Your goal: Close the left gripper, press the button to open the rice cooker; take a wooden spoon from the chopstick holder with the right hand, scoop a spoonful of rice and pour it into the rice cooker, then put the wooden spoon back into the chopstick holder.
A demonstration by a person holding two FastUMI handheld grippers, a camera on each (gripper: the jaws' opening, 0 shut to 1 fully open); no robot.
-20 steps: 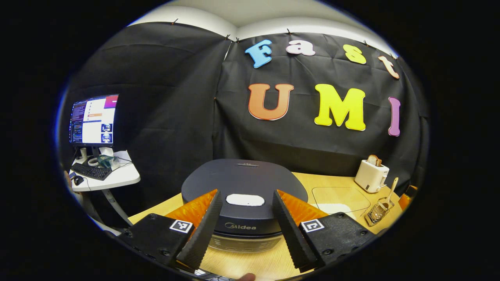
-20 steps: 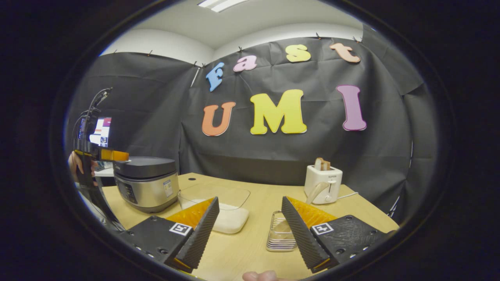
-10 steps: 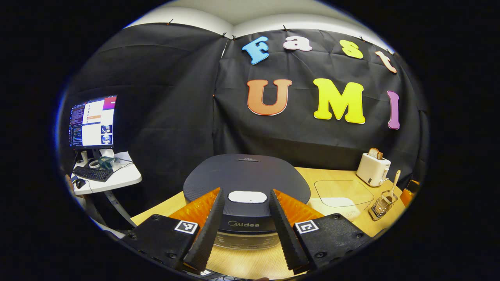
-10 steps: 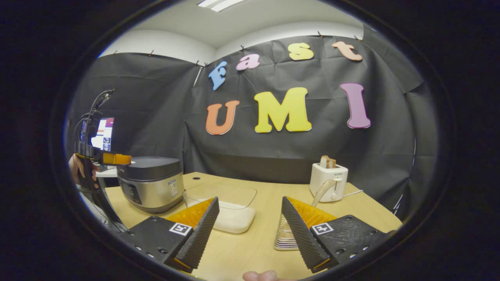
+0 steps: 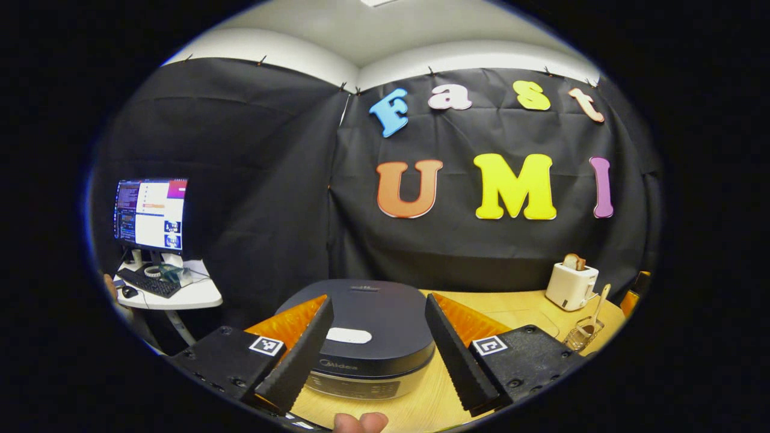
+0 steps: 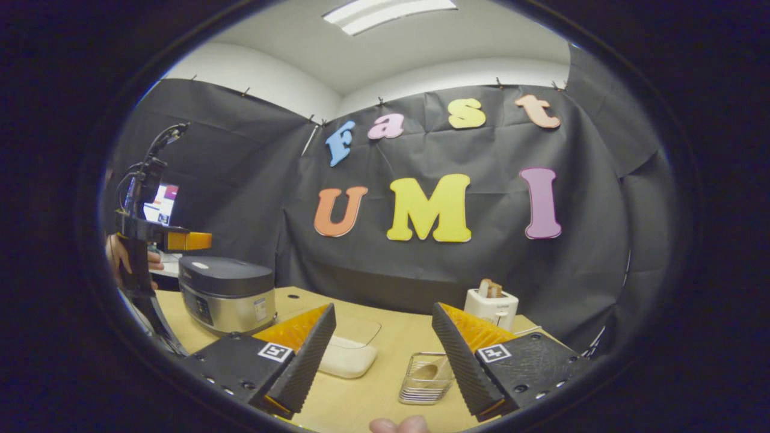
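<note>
On the wooden surface the rice cooker sits with its lid down and its pale button unpressed, so nothing in the task looks done. The left tongs hover above it, spread apart and empty, not yet clenched for pressing. The right tongs are released too; the wooden spoon stands in the wire holder, beside the rice dish.

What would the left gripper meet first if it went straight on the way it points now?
Probably the rice cooker: its closed lid lies between the fingers of the open left gripper. In the right gripper view that gripper hangs above the lid, so it might pass over.
</note>
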